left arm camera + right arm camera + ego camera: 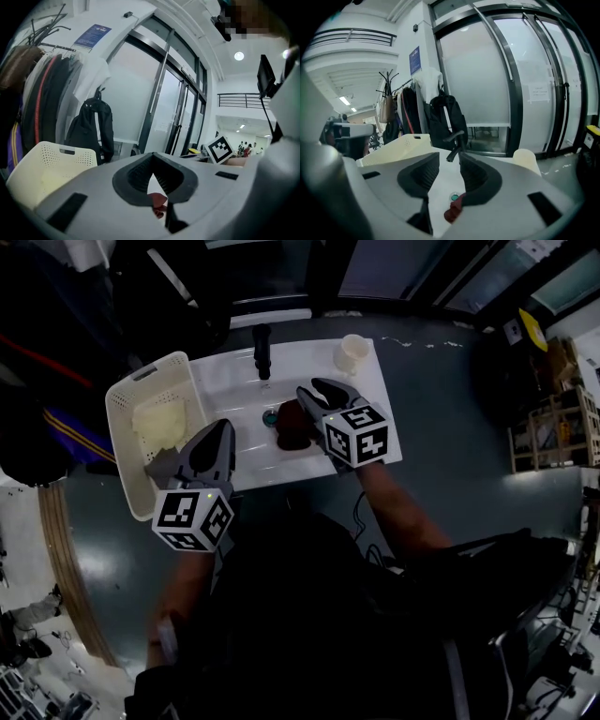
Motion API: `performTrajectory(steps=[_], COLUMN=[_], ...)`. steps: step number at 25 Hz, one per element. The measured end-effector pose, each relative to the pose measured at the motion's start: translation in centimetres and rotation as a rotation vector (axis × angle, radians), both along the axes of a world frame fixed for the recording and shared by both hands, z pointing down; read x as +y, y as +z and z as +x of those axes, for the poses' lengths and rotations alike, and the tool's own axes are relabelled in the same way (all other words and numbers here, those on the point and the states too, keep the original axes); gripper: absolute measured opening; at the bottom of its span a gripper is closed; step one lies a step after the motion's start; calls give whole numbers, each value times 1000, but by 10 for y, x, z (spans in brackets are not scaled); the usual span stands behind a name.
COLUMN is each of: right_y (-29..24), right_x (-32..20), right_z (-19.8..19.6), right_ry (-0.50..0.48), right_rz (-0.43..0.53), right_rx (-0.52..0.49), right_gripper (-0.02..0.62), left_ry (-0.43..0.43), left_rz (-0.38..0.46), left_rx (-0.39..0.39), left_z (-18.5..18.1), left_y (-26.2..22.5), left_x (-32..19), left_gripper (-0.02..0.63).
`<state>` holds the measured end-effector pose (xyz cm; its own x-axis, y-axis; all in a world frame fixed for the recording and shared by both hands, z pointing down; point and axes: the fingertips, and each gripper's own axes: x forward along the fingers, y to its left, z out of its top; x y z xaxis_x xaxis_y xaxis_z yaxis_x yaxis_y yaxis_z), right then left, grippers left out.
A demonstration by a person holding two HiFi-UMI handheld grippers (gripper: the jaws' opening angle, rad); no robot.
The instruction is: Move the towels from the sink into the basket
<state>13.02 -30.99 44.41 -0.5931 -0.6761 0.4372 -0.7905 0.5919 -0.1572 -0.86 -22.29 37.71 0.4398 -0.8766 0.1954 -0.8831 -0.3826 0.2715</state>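
Observation:
A dark red towel (291, 427) lies bunched in the white sink (234, 381), beside the drain (270, 415). My right gripper (317, 390) hovers over it, its jaws apart with nothing pressed between them. In the right gripper view the red towel (452, 211) shows low between the fingers. A pale towel (159, 423) lies inside the cream basket (127, 395) left of the sink. My left gripper (223, 427) hangs at the sink's front left corner next to the basket, with its jaw tips together and nothing held. Through its pads a bit of red towel (160, 200) shows.
A black faucet (262, 348) stands at the back of the sink, and a cream cup (353, 351) sits at the back right corner. Coats and a dark bag (91, 126) hang behind the basket. Grey floor surrounds the sink unit.

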Motion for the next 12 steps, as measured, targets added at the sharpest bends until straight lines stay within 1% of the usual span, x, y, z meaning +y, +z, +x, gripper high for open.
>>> performTrajectory(steps=[3,6,9,12], right_y=[43,89,132,175], right_x=[-9,-13,-11,-11], right_z=[7,10,12,14], right_ry=[-13,-42,-89,-148], right_rz=[-83,-163,-241,-300], right_rx=[37,80,126,196], right_gripper=[167,202,261,279], left_ry=[-8,-18,-43,-63], left_rz=[-48,-116,-187,-239], left_rx=[-5,-13,-10,-27], left_z=[12,21,27,34], left_y=[19,45,68,89], left_x=[-10,-18,-20,-24], left_gripper=[3,3,3,3])
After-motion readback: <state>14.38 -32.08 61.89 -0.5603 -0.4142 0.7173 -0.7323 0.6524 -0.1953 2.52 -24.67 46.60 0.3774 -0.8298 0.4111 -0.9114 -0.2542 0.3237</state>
